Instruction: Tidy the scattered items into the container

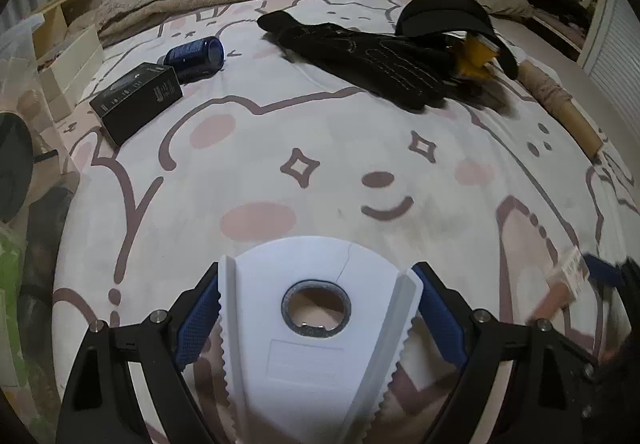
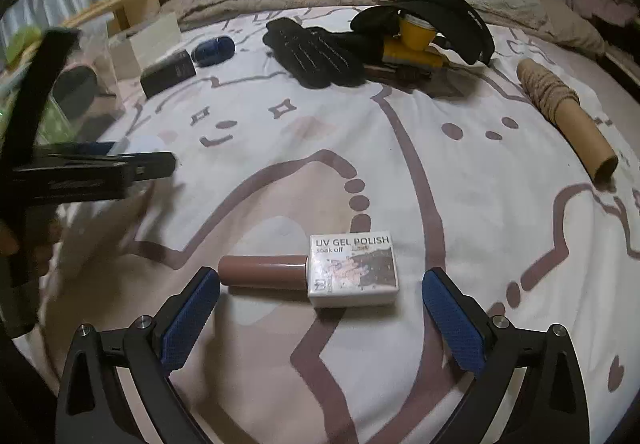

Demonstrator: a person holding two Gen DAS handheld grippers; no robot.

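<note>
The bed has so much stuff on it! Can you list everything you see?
white tape dispenser: 1, white, between left gripper's pads
gel polish bottle: 1, brown cap, white label, near right gripper
black box: 1, black, far left
blue bottle: 1, dark blue, behind box
gloves: black, middle back
cap: 1, black, back
yellow tool: 1, under cap
yarn tube: 1, tan, right
bedsheet: white, pink
left gripper: holding dispenser
right gripper: open

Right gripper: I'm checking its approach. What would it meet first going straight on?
Probably the UV gel polish bottle, lying on the bed sheet just ahead of the open right gripper; depth is uncertain.
</note>
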